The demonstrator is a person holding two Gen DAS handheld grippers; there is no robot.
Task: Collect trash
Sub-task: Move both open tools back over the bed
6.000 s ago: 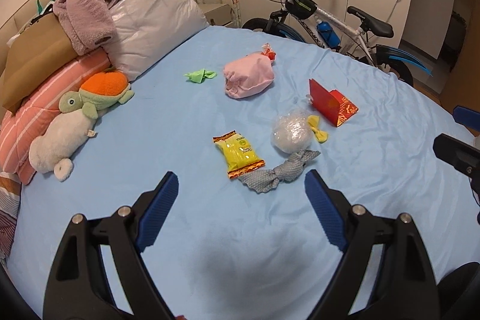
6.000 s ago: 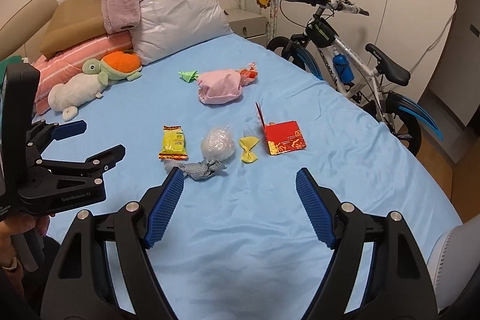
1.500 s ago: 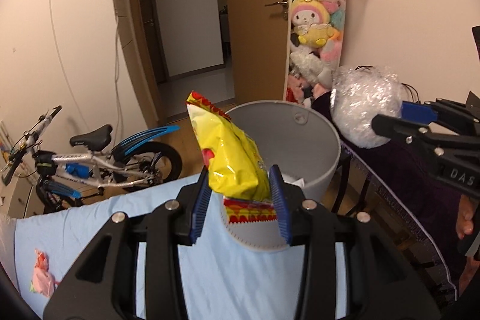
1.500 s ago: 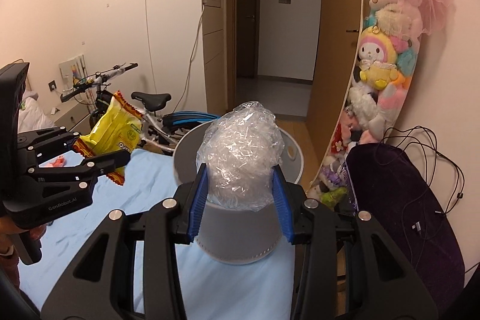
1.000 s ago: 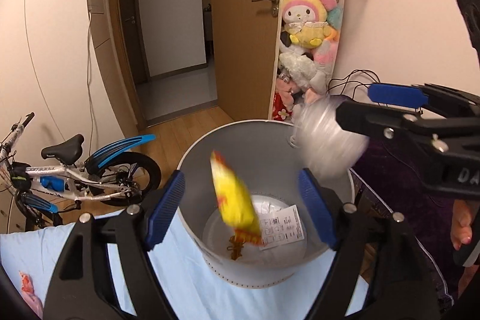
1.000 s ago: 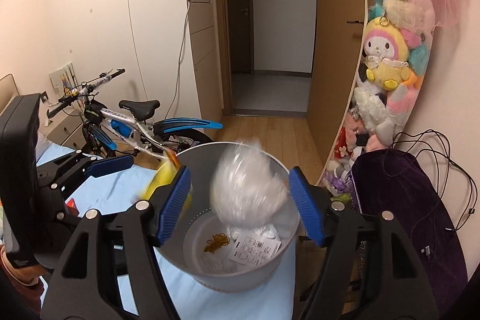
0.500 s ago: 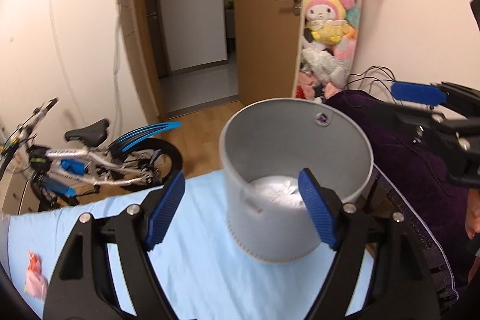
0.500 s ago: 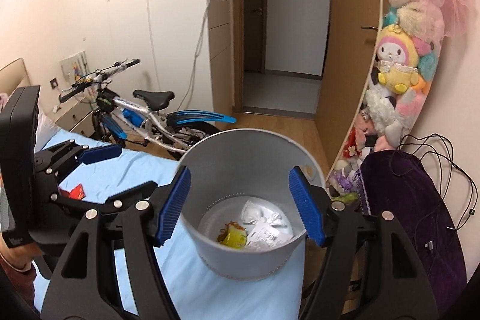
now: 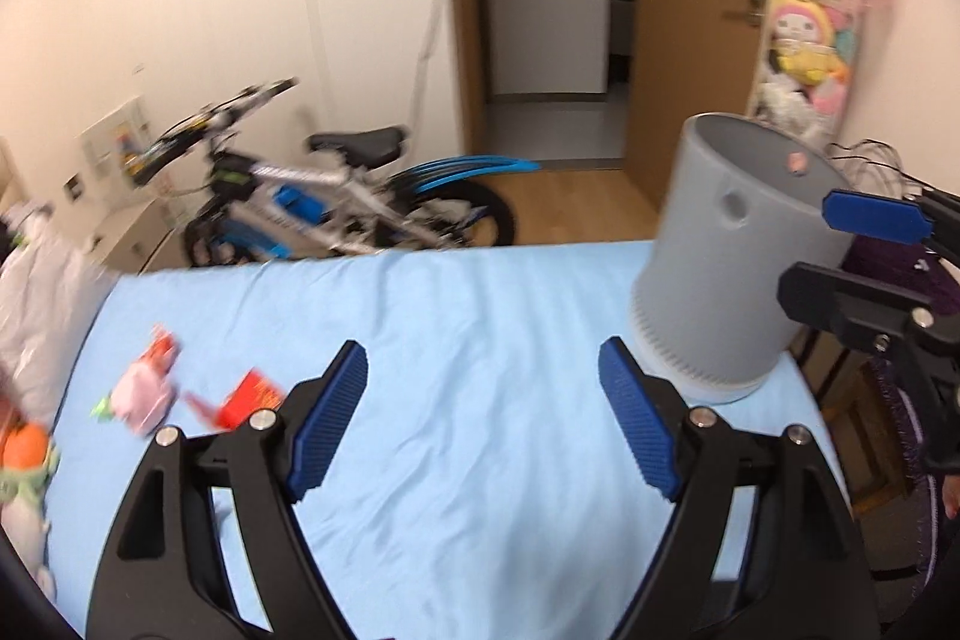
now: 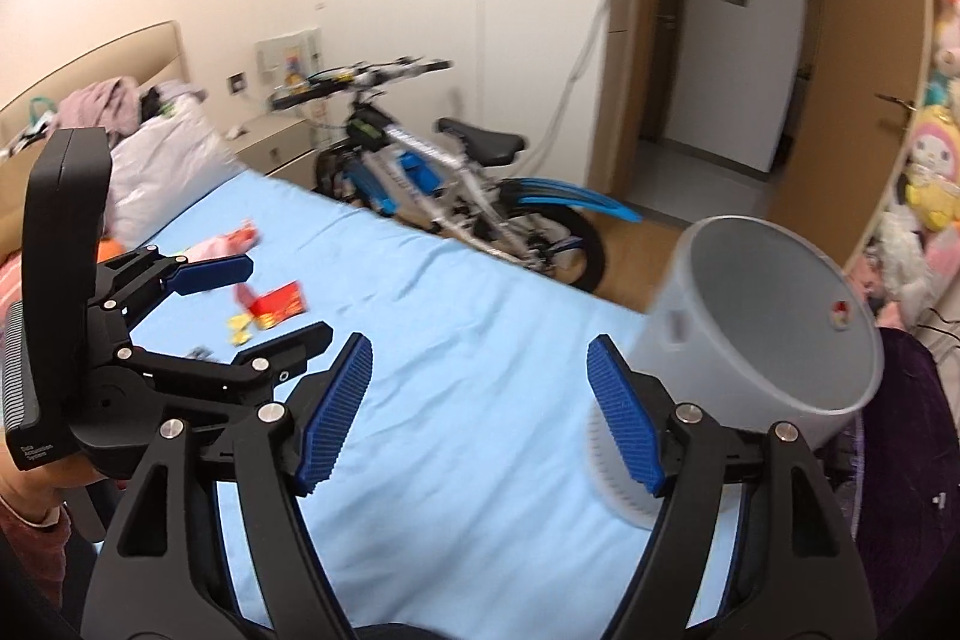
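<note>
Grey and smooth-walled, the round plastic bin (image 9: 714,274) stands at the corner of the bed (image 9: 480,328), its lower band finely ribbed and a small hole near the rim; from the right wrist view its open mouth (image 10: 774,316) tilts toward the camera, though its contents are out of sight. Both tools are empty: the left gripper (image 9: 483,418) has its jaws spread wide over the pale blue sheet, ridged blue pads (image 9: 327,418) facing each other, and the right gripper (image 10: 480,412) is likewise parted, just beside the bin. Further up the bed lies the remaining litter, blurred: a red folded packet (image 10: 277,305), a yellow scrap (image 10: 240,334) near it, and a pink crumpled bundle (image 9: 141,397). A silver and blue bicycle (image 9: 312,208) leans at the wall beyond the mattress. Soft toys (image 9: 804,40) hang by the wooden door.
</note>
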